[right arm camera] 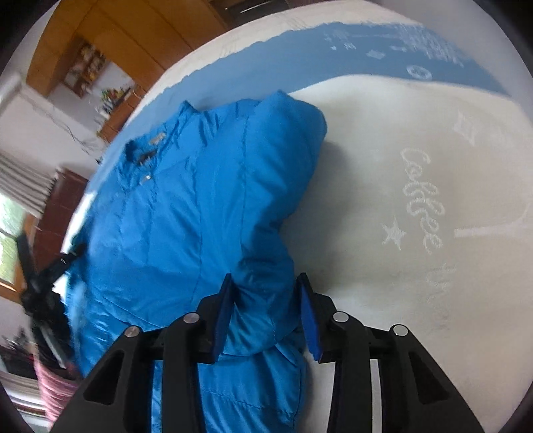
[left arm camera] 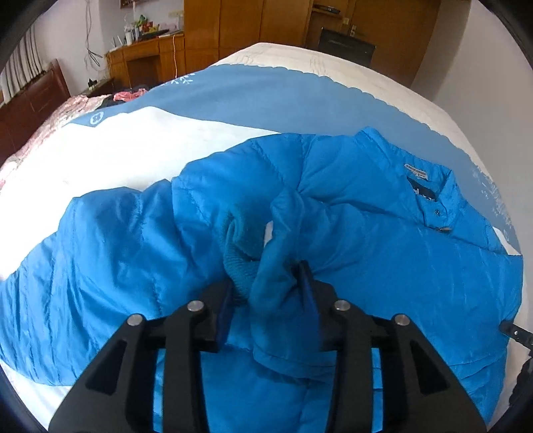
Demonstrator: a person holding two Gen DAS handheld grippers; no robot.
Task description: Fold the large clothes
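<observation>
A bright blue puffer jacket (left arm camera: pixel 383 239) lies on a bed with a blue and white cover (left arm camera: pixel 253 96). In the left wrist view my left gripper (left arm camera: pixel 266 279) has its jaws around the sleeve end and its ribbed knit cuff (left arm camera: pixel 238 256), with a wide gap between the pads. The collar with a label (left arm camera: pixel 423 180) lies at the right. In the right wrist view my right gripper (right arm camera: pixel 265 293) is open, its pads either side of a bunched sleeve of the jacket (right arm camera: pixel 206 213). The other gripper (right arm camera: pixel 43 276) shows blurred at the left edge.
A wooden desk with clutter (left arm camera: pixel 146 50) and wardrobe (left arm camera: pixel 246 23) stand beyond the bed. A dark wooden headboard (left arm camera: pixel 30 100) and pink bedding (left arm camera: pixel 40 133) are at the left. The cover's white part with lettering (right arm camera: pixel 423 206) lies right of the jacket.
</observation>
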